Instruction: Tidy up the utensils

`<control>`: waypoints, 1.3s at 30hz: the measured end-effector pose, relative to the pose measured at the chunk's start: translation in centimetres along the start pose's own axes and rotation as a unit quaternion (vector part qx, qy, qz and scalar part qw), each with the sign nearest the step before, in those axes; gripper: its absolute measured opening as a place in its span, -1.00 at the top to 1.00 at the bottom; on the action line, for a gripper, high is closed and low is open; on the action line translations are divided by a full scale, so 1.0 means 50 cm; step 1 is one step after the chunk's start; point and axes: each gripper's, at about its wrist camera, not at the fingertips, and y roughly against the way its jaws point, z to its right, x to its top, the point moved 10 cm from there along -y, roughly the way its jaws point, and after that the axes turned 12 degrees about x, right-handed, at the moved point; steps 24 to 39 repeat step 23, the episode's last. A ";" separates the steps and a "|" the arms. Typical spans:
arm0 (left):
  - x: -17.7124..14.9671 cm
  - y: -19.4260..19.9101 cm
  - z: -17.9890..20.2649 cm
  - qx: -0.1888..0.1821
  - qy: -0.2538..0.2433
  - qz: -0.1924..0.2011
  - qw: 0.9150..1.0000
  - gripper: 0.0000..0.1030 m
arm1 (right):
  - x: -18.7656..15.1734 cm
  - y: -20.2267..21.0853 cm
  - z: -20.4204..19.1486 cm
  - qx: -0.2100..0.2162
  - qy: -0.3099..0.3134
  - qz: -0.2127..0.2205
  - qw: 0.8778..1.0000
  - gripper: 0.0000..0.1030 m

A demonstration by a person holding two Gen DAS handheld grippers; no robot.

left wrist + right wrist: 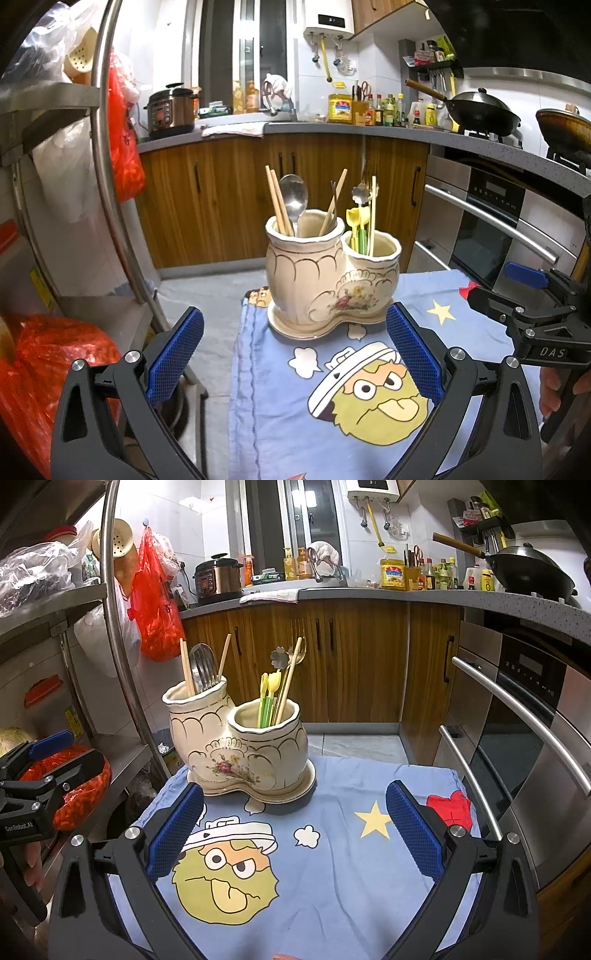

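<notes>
A cream ceramic double-pot utensil holder [325, 277] [240, 749] stands on a blue cartoon cloth [332, 424] [332, 867]. Its taller pot holds wooden chopsticks [279, 205] [186, 668], a metal spoon [294, 197] and a fork [207, 668]. The lower pot holds yellow-green plastic picks [357, 229] [267, 698], a flower-topped metal piece [279, 657] and more chopsticks. My left gripper [295, 350] is open, a short way in front of the holder, nothing between its fingers. My right gripper [295, 830] is open too, empty, in front of the holder's right side.
A steel shelf rack [110, 609] with red bags [157, 602] stands close on the left. An oven with long handles [517, 709] is on the right. Wooden cabinets [229, 195] and a crowded counter lie behind. The other gripper shows at each view's edge [532, 310] [40, 775].
</notes>
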 end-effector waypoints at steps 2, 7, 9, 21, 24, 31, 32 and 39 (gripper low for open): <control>0.001 0.000 0.001 -0.001 0.000 0.001 1.000 -0.90 | 0.000 0.000 0.000 0.001 0.000 0.000 1.000 -0.89; -0.003 -0.003 0.006 0.000 -0.001 -0.001 1.000 -0.90 | 0.000 -0.001 0.001 0.000 -0.001 -0.002 1.000 -0.89; -0.003 -0.004 0.007 -0.004 0.000 0.000 1.000 -0.90 | 0.000 0.000 0.002 0.000 -0.002 -0.002 1.000 -0.89; -0.009 -0.008 0.019 -0.008 -0.008 -0.008 1.000 -0.90 | -0.001 0.001 0.006 0.001 -0.002 -0.003 1.000 -0.89; -0.008 -0.007 0.017 -0.006 -0.007 -0.008 1.000 -0.90 | -0.001 0.001 0.006 0.001 -0.002 -0.005 1.000 -0.89; -0.008 -0.007 0.017 -0.006 -0.007 -0.008 1.000 -0.90 | -0.001 0.001 0.006 0.001 -0.002 -0.005 1.000 -0.89; -0.008 -0.007 0.017 -0.006 -0.007 -0.008 1.000 -0.90 | -0.001 0.001 0.006 0.001 -0.002 -0.005 1.000 -0.89; -0.008 -0.007 0.017 -0.006 -0.007 -0.008 1.000 -0.90 | -0.001 0.001 0.006 0.001 -0.002 -0.005 1.000 -0.89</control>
